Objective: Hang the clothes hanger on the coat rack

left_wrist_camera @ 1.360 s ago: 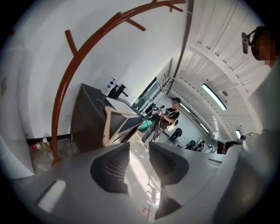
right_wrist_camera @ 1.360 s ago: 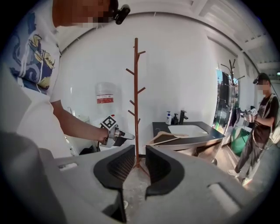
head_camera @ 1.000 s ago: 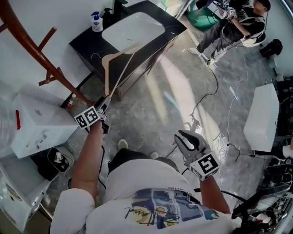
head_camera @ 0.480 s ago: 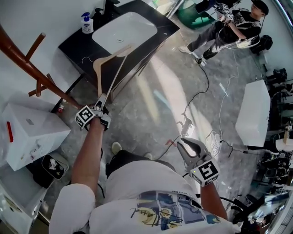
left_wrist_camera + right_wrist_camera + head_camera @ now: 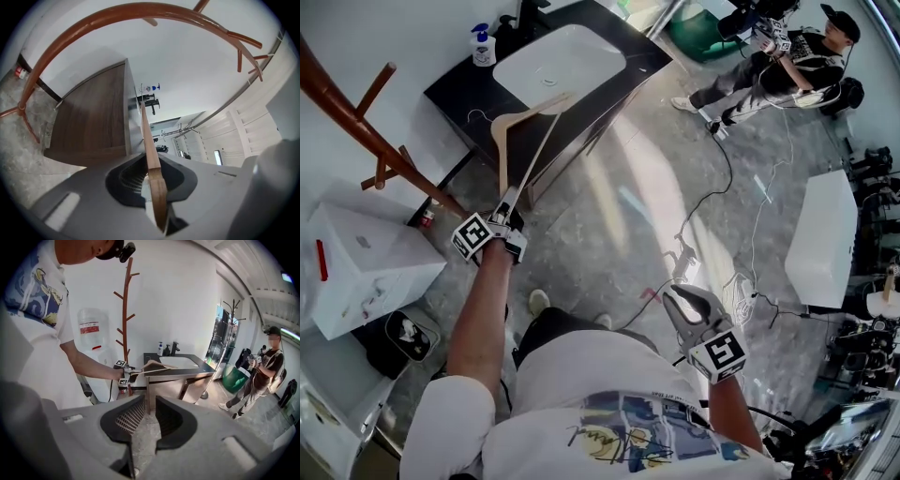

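Note:
A pale wooden clothes hanger [image 5: 497, 150] sticks out level over the black vanity, its wire hook near the sink. My left gripper [image 5: 507, 199] holds one end of it. In the left gripper view the wood [image 5: 151, 154] runs straight out from between the jaws of my left gripper [image 5: 154, 187], whose pads are closing tight onto it. The brown coat rack [image 5: 356, 117] stands to the left, its pole [image 5: 140, 9] arching overhead. My right gripper [image 5: 682, 292] hangs low by my hip, and its jaws [image 5: 149, 416] stand a narrow gap apart with nothing between them.
A black vanity with a white sink [image 5: 558, 61] and a soap bottle [image 5: 483, 45] stands behind the hanger. A white box [image 5: 366, 267] sits by the rack's foot. Cables [image 5: 722, 197] trail across the floor, and a person [image 5: 778, 56] sits at the far right near a white cabinet [image 5: 830, 239].
The left hand has rolled a little and drifted slightly with the hanger's end staying between its jaws. The right gripper has hardly moved.

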Demonstrator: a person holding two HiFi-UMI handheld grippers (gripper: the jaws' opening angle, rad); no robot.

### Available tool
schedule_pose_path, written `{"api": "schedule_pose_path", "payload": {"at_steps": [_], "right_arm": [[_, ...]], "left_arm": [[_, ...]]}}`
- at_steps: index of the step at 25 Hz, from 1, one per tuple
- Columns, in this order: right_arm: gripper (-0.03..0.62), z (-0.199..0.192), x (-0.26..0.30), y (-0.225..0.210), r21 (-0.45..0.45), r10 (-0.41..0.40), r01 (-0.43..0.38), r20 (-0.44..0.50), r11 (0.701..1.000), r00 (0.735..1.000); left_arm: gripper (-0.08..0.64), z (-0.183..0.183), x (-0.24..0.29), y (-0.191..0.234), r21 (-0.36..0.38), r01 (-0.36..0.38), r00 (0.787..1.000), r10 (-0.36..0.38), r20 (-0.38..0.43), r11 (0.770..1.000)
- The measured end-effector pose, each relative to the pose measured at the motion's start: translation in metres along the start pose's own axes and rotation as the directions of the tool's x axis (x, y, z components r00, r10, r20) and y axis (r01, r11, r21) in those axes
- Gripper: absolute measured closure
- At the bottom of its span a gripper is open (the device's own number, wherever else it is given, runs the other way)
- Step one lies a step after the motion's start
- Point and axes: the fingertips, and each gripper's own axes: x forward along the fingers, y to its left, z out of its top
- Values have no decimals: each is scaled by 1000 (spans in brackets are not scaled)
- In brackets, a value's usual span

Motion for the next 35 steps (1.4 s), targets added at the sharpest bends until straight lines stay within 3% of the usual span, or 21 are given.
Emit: {"api": "schedule_pose_path", "payload": {"at_steps": [7,11,17,22,30,35], "right_arm": [[518,-6,-6,-5,-15,62,-61,37,998,997],[518,-10,-14,-12,-40,111,-109,68,993,991],[518,-22,-27,-21,-55,185,-180,103,982,977],[518,-27,-20,-22,-105,292,-278,157,955,943],[518,-47,-25,-22,-139,393,-371,192,918,899],[518,-43,-21,-19,-158,428,-401,215,902,878]], "left_arm": [[525,5,-18,-49,184,21,1000,-19,-13,983],[526,-3,-36,-86,296,33,999,-27,-25,955],[526,-32,-73,-150,461,66,997,-46,-55,885],[526,-51,-111,-208,568,86,996,-55,-71,818],[526,-74,-163,-305,681,80,996,-32,-83,728],[526,-59,-182,-360,731,70,997,-32,-66,679]]}}
